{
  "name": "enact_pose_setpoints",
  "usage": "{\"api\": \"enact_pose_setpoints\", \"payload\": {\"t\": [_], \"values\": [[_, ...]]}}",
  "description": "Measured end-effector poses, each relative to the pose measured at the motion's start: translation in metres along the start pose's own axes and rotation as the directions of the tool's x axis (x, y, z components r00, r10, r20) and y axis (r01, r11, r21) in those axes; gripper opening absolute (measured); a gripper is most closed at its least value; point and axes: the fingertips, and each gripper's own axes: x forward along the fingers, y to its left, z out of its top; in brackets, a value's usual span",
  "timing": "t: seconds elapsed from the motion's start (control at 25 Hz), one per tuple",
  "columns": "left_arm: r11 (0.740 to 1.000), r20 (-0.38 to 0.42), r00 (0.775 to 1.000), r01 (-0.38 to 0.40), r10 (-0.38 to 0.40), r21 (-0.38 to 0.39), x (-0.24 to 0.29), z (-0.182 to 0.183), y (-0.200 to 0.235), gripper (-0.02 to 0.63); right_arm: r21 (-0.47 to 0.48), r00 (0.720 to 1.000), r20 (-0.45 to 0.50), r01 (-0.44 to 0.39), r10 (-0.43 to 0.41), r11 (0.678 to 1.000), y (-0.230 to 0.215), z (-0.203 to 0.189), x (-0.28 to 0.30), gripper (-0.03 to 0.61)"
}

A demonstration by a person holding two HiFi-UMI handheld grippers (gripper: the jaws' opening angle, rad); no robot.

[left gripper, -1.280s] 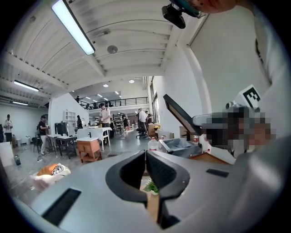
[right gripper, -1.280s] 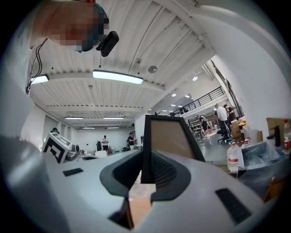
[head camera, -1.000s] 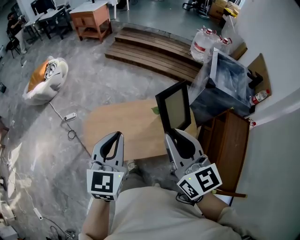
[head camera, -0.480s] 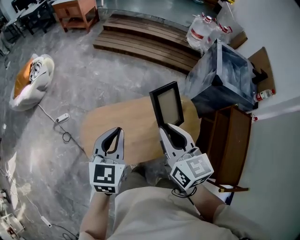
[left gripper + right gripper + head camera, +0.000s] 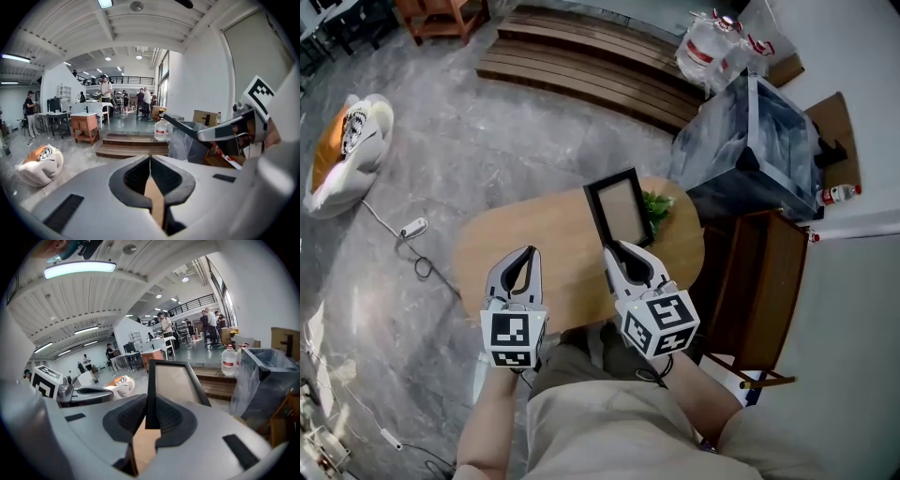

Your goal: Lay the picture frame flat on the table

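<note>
A black picture frame (image 5: pixel 619 204) with a pale blank panel is held over the oval wooden table (image 5: pixel 525 239). My right gripper (image 5: pixel 622 251) is shut on the frame's near left edge. In the right gripper view the frame (image 5: pixel 174 377) runs away from the jaws, and the ribbed pads (image 5: pixel 133 414) clamp its black rim. My left gripper (image 5: pixel 525 255) hovers over the table's near side, to the left of the frame, shut with nothing in it. Its jaws (image 5: pixel 150 161) meet at the tips. Whether the frame touches the table is hidden.
A small green plant (image 5: pixel 657 204) sits on the table just right of the frame. A dark plastic-wrapped box (image 5: pixel 750 145) and a wooden cabinet (image 5: pixel 750 281) stand at the right. Wooden steps (image 5: pixel 581 66) lie beyond, with water jugs (image 5: pixel 712 52) beside them.
The right gripper has carried the frame left and lower, closer over the table. The green plant now shows beside it. The left gripper has kept its place.
</note>
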Motion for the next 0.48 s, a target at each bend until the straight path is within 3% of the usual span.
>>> {"api": "enact_pose_setpoints", "payload": {"t": [0.32, 0.48], "values": [[0.998, -0.101, 0.995, -0.021, 0.014, -0.067, 0.063, -0.068, 0.0, 0.009, 0.041, 0.993, -0.121, -0.009, 0.014, 0.999, -0.038, -0.067, 0.064, 0.048], [0.992, -0.098, 0.995, -0.003, -0.01, -0.129, 0.096, -0.098, -0.005, 0.009, 0.068, 0.986, -0.167, -0.009, 0.02, 0.998, -0.058, -0.107, 0.093, 0.048]]}}
